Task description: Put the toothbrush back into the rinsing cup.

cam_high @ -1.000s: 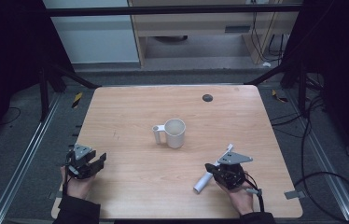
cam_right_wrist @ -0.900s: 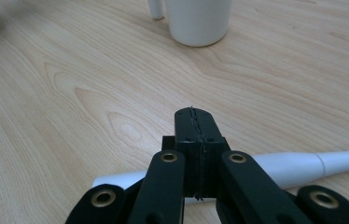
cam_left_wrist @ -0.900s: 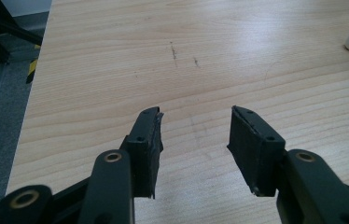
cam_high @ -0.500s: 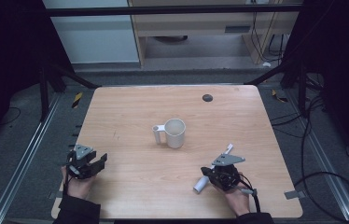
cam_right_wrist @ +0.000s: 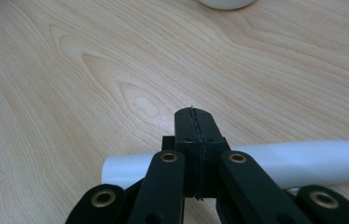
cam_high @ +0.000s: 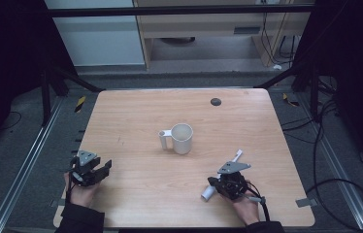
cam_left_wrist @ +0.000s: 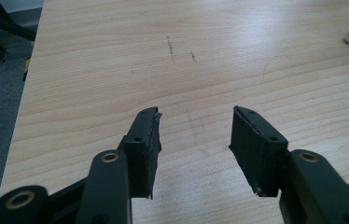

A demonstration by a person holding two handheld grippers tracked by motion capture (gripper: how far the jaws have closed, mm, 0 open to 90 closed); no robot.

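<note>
Plastic, probably: the white tube (cam_right_wrist: 303,163) looked light, smooth, liable to roll; mid-length seemed best. Right gripper (cam_right_wrist: 195,116) was pressed together above it, empty. Left gripper (cam_left_wrist: 196,135), jaws just opening, stood spread and empty.

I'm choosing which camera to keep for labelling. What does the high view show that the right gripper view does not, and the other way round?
High view alone: the whole white mug upright near the middle of the table, a dark round spot near its far edge, the left gripper with jaws apart, and both hands. Right gripper view alone: the right gripper up close, its jaws pressed flat together above the white tube, with nothing between them. Both share: the wooden tabletop, the tube lying on it beside the right gripper, and part of the mug.
</note>
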